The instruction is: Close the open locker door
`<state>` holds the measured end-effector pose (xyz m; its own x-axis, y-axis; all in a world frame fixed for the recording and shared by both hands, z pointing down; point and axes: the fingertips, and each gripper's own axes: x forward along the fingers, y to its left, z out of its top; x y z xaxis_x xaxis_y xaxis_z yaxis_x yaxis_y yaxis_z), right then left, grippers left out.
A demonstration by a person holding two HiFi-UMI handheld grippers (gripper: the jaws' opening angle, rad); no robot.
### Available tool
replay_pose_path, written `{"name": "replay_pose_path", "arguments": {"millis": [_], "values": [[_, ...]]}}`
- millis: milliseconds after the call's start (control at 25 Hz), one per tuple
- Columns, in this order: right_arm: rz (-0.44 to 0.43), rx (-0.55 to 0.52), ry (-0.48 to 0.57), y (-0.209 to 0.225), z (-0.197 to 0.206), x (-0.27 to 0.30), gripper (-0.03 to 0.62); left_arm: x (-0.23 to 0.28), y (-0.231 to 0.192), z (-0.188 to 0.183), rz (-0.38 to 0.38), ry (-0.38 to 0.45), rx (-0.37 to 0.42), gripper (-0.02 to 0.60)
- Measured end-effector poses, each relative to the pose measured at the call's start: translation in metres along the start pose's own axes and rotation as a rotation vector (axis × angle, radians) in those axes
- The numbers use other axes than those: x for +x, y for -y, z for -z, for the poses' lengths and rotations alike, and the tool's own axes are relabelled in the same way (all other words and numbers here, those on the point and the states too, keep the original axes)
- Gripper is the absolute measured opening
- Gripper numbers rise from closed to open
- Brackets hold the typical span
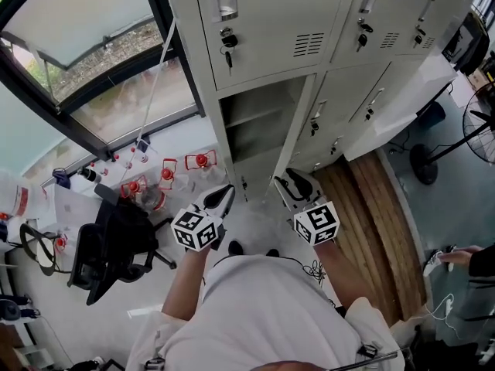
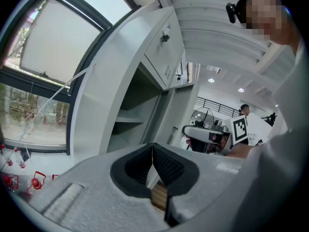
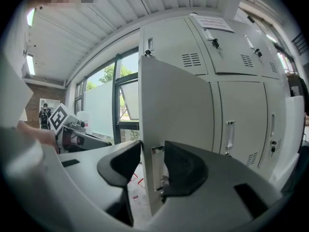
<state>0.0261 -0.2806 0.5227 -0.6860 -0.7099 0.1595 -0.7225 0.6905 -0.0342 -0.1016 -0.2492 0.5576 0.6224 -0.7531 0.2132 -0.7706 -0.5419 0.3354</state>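
The grey locker bank has one open compartment [image 1: 255,126] with a shelf, also seen in the left gripper view [image 2: 130,120]. Its door [image 1: 298,130] stands swung out, edge-on from the head view. In the right gripper view the door [image 3: 176,105] fills the middle, and its free edge with the latch plate sits between the jaws of my right gripper [image 3: 152,153]. The pads lie close to both faces without clearly pressing. From above, my right gripper [image 1: 290,180] is at the door's lower edge. My left gripper [image 1: 224,195] hangs beside it, shut and empty [image 2: 152,151].
A black office chair [image 1: 108,246] stands at the left, with red-capped bottles [image 1: 166,172] on the floor below the window [image 1: 93,60]. A wooden platform [image 1: 371,222] runs along the locker base. A fan [image 1: 479,130] and another person's hand [image 1: 464,257] are at the right.
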Motion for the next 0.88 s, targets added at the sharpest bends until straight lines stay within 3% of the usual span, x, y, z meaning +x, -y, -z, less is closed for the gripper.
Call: {"name": "replay_pose_path", "arguments": {"millis": [480, 880], "values": [[-0.122, 0.005, -0.001, -0.021, -0.01, 0.053, 0.151, -0.023, -0.031, -0.008, -0.091, 0.038, -0.013, 0.015], [-0.167, -0.007, -0.009, -0.027, -0.013, 0.098, 0.149, -0.025, -0.051, -0.018, -0.13, 0.052, -0.012, 0.015]]}}
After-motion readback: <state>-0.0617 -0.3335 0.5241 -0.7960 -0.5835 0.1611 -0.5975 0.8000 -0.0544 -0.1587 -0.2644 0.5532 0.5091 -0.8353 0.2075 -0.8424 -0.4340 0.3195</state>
